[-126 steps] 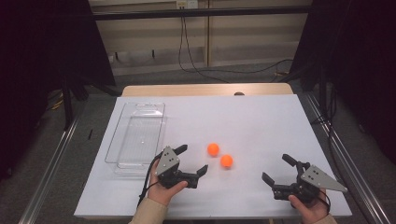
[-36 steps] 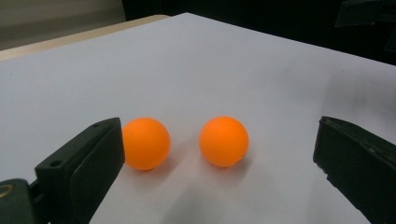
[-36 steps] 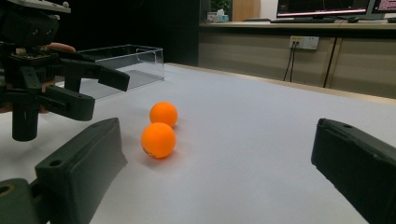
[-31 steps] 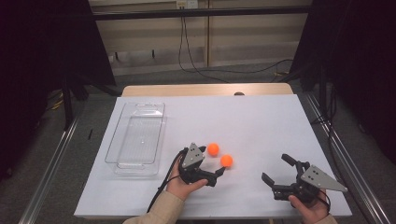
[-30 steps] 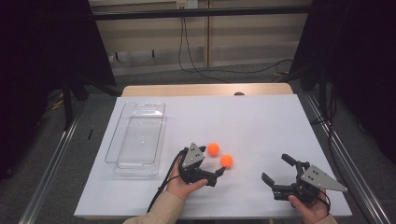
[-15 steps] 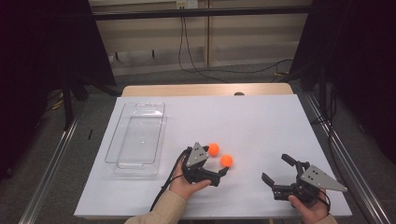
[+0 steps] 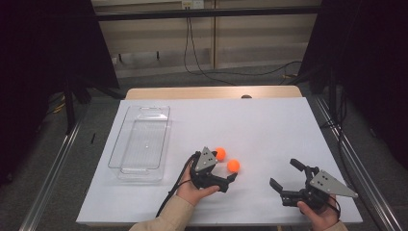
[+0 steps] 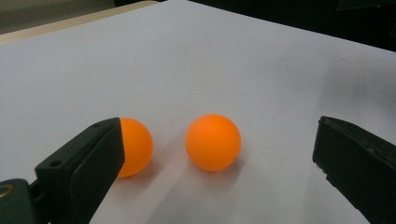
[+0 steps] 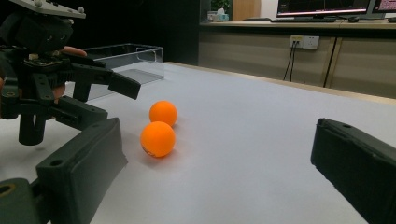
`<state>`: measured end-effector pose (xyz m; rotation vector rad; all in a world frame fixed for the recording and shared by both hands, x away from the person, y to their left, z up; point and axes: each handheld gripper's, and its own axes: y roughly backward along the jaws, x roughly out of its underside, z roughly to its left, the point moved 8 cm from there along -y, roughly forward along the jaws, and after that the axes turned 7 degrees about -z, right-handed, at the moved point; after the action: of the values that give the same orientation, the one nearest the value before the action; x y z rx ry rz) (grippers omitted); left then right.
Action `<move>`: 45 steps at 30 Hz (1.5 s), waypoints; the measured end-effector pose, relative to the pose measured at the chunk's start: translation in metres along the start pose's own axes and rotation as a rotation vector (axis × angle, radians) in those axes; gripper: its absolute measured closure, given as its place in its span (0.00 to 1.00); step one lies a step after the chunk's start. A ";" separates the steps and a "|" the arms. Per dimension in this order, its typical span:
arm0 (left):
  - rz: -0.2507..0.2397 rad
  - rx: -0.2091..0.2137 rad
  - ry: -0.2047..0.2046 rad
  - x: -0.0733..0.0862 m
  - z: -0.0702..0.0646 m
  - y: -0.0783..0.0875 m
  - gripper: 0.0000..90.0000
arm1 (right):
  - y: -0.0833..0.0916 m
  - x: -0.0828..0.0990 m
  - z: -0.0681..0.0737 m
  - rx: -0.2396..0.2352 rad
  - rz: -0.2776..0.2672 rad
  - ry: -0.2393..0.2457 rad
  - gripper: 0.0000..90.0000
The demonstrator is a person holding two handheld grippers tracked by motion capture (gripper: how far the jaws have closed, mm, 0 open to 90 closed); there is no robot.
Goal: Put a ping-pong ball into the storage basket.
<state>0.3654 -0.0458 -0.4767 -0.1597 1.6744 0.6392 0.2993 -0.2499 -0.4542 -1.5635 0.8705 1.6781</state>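
Left gripper (image 7: 225, 169) fingers wide, lining up on nearer orange ball (image 8: 213, 142) on white worktop (image 7: 269, 125); right gripper (image 7: 287, 177) wide, idle. Next: advance, close squarely.

The high view looks forward and down over the table (image 7: 269, 120). Each gripper view rides low behind its jaws; both share the two balls (image 8: 213, 142) ahead.

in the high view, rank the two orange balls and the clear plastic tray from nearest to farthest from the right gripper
1. Orange ball nearer the right gripper, on the white table's middle.
2. Second orange ball, beside the left gripper.
3. Clear plastic tray, on the table's far left.
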 end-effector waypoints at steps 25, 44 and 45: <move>0.018 0.028 0.013 -0.001 -0.004 -0.011 0.05 | 0.001 0.000 -0.001 0.004 -0.001 0.001 0.02; 0.053 0.031 0.046 0.001 -0.003 -0.019 0.06 | 0.001 0.000 -0.002 0.004 -0.001 0.002 0.02; 0.059 0.030 0.043 0.001 -0.002 -0.019 0.06 | 0.001 0.000 -0.002 0.002 -0.001 0.002 0.02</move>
<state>0.3718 -0.0622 -0.4840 -0.1034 1.7341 0.6591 0.2995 -0.2516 -0.4540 -1.5638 0.8720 1.6744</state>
